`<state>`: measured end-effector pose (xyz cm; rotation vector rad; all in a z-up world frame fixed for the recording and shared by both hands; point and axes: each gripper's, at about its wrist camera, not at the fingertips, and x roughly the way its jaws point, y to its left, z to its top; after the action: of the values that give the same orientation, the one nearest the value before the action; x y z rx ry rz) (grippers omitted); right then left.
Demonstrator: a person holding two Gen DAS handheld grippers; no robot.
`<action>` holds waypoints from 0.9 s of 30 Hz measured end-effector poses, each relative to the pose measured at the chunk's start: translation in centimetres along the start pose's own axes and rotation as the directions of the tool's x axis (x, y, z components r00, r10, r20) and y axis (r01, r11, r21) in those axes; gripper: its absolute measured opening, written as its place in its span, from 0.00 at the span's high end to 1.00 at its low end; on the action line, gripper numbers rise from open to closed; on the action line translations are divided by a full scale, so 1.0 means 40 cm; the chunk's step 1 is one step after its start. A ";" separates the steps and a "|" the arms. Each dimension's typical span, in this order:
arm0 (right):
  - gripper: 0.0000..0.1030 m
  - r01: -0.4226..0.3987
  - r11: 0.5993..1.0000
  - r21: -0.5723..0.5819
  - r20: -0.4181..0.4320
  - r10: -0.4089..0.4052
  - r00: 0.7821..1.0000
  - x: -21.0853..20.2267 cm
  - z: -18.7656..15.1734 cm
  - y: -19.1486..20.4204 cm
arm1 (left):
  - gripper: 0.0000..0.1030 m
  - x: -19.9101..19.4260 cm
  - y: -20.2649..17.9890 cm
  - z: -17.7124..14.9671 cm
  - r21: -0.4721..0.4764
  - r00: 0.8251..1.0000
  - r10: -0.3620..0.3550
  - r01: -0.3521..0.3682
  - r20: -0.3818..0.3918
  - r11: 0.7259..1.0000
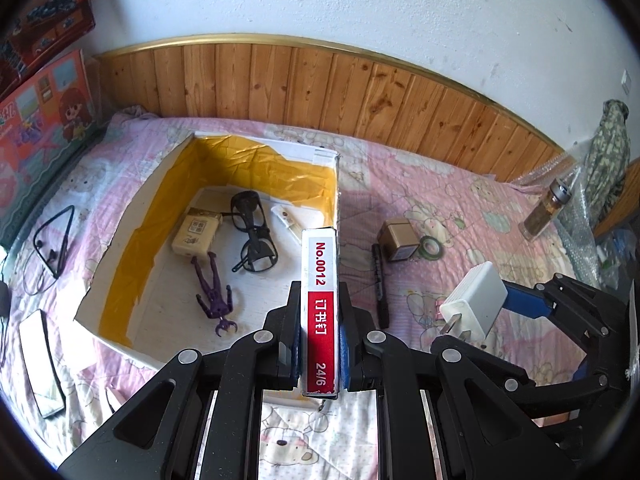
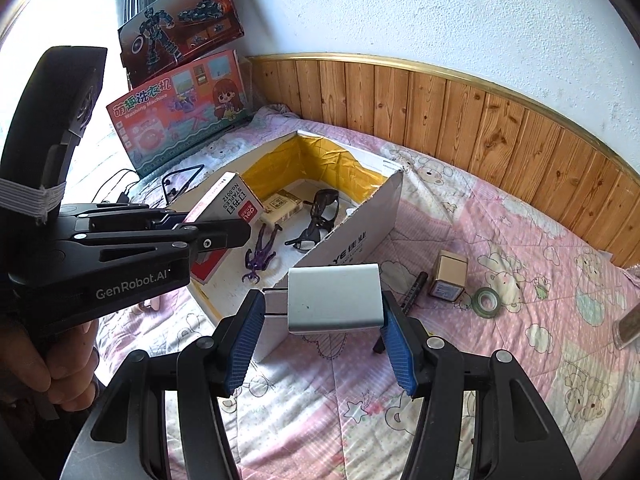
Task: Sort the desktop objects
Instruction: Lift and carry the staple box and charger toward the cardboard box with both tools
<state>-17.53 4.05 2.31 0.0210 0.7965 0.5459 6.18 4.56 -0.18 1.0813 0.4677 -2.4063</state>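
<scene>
My left gripper (image 1: 319,344) is shut on a red and white staples box (image 1: 320,304), held above the near right corner of an open cardboard box (image 1: 120,264) lined with yellow tape. In the right wrist view the staples box (image 2: 224,208) hangs over the cardboard box (image 2: 360,236). My right gripper (image 2: 324,320) is shut on a white charger plug (image 2: 334,298), just right of the cardboard box; the plug also shows in the left wrist view (image 1: 476,306). Inside the box lie black glasses (image 1: 252,232), a purple figure (image 1: 216,292), and a small tan carton (image 1: 196,236).
On the pink quilt lie a black pen (image 1: 380,284), a small brown box (image 1: 400,238), a green tape roll (image 1: 431,247), a jar (image 1: 546,210), a phone (image 1: 40,364) and earphones (image 1: 52,244). Toy boxes (image 2: 180,104) lean at the left. A wooden panel (image 1: 320,84) backs the bed.
</scene>
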 end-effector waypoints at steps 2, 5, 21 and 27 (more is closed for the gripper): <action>0.43 -0.005 1.000 -0.006 0.006 0.005 1.000 0.000 0.007 0.005 | 0.86 0.000 0.015 0.003 -0.012 1.000 0.000 0.000 0.003 1.000; 0.43 -0.021 1.000 -0.020 0.026 0.021 0.999 -0.005 0.018 0.016 | 0.86 0.002 0.035 0.007 -0.026 1.000 0.002 -0.001 0.006 1.000; 0.43 -0.059 0.997 -0.053 0.032 0.061 0.998 0.015 0.050 0.050 | 0.86 0.031 0.141 0.019 -0.131 1.000 -0.025 0.023 -0.011 0.991; 0.43 -0.059 0.996 -0.060 0.027 0.061 0.998 0.023 0.054 0.054 | 0.86 0.039 0.160 0.022 -0.138 1.000 -0.021 0.019 -0.016 0.990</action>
<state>-16.50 6.75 3.70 -0.0020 0.7533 0.6247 8.13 -1.63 -1.57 1.0424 0.6435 -2.3450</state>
